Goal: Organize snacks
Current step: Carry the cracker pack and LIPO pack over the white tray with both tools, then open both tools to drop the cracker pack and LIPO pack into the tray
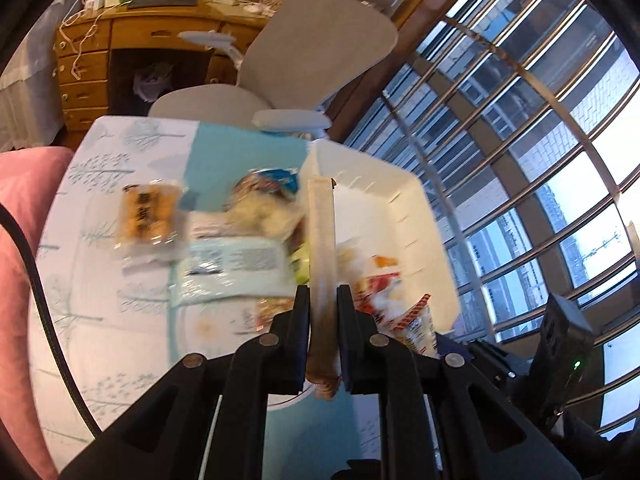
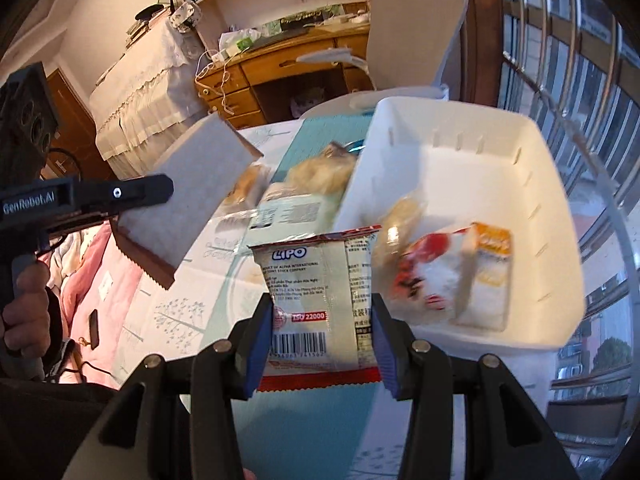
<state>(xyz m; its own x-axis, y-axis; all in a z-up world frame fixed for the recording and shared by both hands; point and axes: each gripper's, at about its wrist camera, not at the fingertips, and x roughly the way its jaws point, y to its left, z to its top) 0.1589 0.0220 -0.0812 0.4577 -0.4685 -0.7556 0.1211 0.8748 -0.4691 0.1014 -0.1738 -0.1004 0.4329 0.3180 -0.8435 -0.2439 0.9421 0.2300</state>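
Note:
My left gripper [image 1: 323,300] is shut on a flat tan snack packet [image 1: 322,240], seen edge-on and held above the table. In the right wrist view that same packet [image 2: 192,196] shows its broad pale face with a brown serrated end, and the left gripper [image 2: 160,192] clamps its side. My right gripper [image 2: 320,312] is shut on a white and red Lipo snack packet [image 2: 316,280], held just left of the white bin [image 2: 540,184]. The white bin [image 1: 400,200] holds a few packets [image 2: 440,276]. Several more snacks [image 1: 224,240] lie on the tablecloth.
The table wears a white and teal patterned cloth [image 1: 120,340]. A grey office chair [image 1: 312,52] and a wooden desk [image 1: 92,60] stand behind it. A barred window [image 1: 520,140] fills the right side. A pink quilt [image 1: 24,208] lies at the left.

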